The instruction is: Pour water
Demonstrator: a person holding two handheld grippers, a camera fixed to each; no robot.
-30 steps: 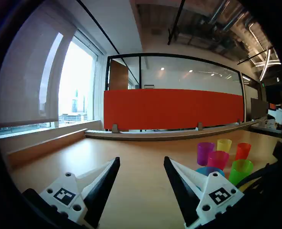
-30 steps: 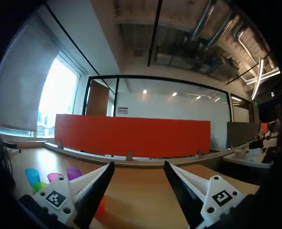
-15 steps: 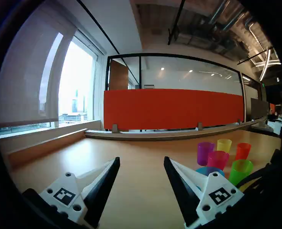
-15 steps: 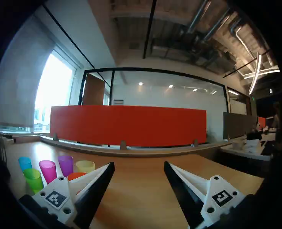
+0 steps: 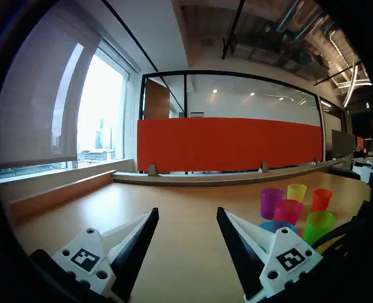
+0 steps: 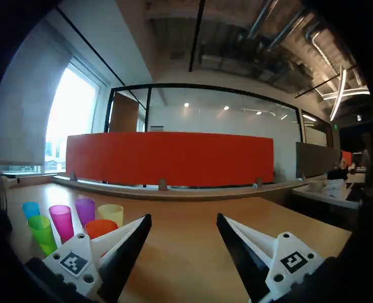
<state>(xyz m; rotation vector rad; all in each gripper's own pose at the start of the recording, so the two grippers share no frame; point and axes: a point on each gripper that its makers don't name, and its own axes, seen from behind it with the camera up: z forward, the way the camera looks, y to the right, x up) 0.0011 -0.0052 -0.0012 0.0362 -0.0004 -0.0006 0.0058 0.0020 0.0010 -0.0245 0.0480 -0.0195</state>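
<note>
Your left hand-held gripper [image 5: 186, 212] is wide open, its two black-edged fingers spread apart with nothing between them but bare wood. It hangs over a pale wooden bench [image 5: 136, 202].

In the left gripper view, six plastic cups stand upright in a tight cluster at about 4 o'clock, just past the right finger. The back row holds a purple cup [image 5: 271, 202], a yellow cup [image 5: 296, 192] and an orange cup [image 5: 321, 199]. Nearer to you are a pink cup [image 5: 287, 211], a blue cup [image 5: 277, 226] partly hidden behind the finger, and a green cup [image 5: 319, 224]. Whether any of them holds water cannot be told.

Your right hand-held gripper [image 6: 183, 217] is open just as wide and grips nothing. In the right gripper view the bench [image 6: 267, 212] runs ahead, and the same cluster sits at about 8 o'clock, beside the left finger. The blue cup [image 6: 31, 209] and green cup [image 6: 41, 233] are farthest out. Then come the pink cup [image 6: 62, 221], purple cup [image 6: 85, 210] and yellow cup [image 6: 110, 213]. The orange cup [image 6: 100, 228] is partly behind the finger.

At 12 o'clock in both views, a long red partition [image 5: 227, 144] stands along the far edge of the bench. A bright window [image 5: 98, 121] lies at 9 o'clock.
</note>
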